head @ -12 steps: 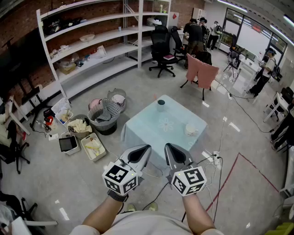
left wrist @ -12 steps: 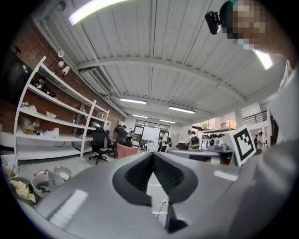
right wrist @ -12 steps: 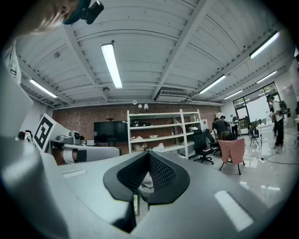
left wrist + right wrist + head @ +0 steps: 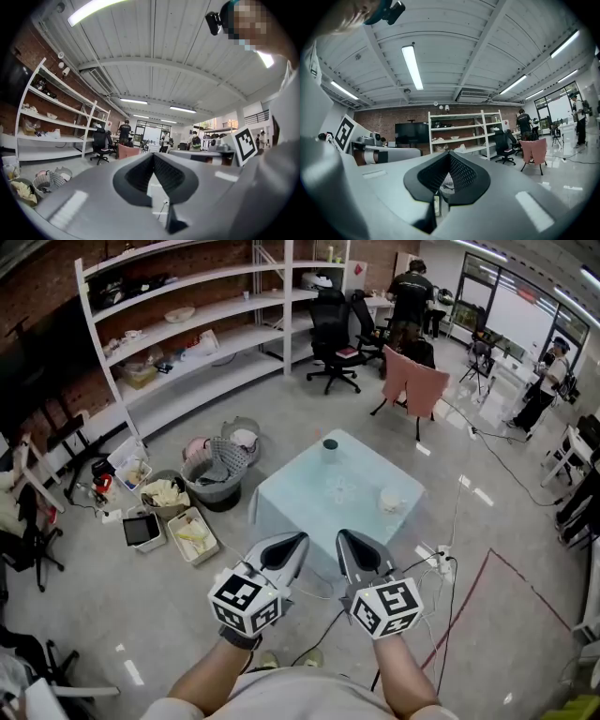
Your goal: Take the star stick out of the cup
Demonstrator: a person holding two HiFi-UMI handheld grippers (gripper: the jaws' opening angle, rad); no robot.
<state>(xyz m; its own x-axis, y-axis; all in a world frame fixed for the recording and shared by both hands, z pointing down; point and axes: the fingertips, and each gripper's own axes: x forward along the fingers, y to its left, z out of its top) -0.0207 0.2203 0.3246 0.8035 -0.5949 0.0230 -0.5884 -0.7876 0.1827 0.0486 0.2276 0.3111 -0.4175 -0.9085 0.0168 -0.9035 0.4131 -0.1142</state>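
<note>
While you stand well back from the table [image 4: 291, 498], nothing of the job is done yet. The cup [image 4: 329, 444] sits near the table's far edge, well apart from both tools. Your left gripper [image 4: 296, 543] and right gripper [image 4: 346, 540] hang side by side ahead of you, each with its jaws brought together on nothing. The star stick should be in that cup, but it is too small to make out from here. Everything is left: walk up, reach the cup, grip the stick, lift it clear. A white lump [image 4: 390, 500] lies on the table's right side. On the floor to the left, a grey basket [image 4: 217, 474] holds cloth, and a second basket [image 4: 167, 495] and a flat tray [image 4: 192, 535] hold pale scraps.
</note>
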